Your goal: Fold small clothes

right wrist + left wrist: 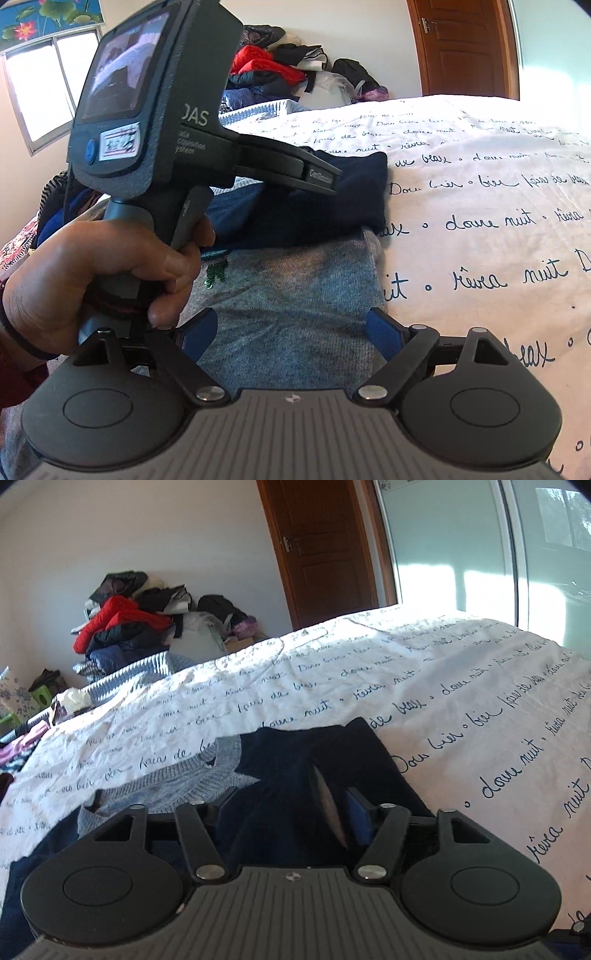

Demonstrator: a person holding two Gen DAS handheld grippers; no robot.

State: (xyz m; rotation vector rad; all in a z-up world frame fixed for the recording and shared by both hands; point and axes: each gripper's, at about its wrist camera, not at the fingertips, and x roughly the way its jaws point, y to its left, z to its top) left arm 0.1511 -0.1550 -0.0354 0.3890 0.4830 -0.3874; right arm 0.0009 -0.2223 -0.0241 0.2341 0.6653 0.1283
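Observation:
A small grey knit sweater (295, 295) with navy sleeves lies on the bed. Its navy sleeve (332, 199) is folded across the upper part. In the left wrist view my left gripper (291, 805) sits low over the navy sleeve (280, 775); a fold of the cloth rises between the fingers, the right pad (356, 812) beside it, the left finger hidden under cloth. The grey collar (192, 775) lies to its left. In the right wrist view the left gripper (325, 173) rests on the sleeve. My right gripper (291, 332) is open and empty above the grey body.
The bed (480, 184) has a white cover printed with dark handwriting. A pile of clothes (125, 624) is stacked against the far wall. A brown door (325, 550) and a sliding glass wardrobe (461, 554) stand beyond the bed. More clothes lie at the left edge (18, 746).

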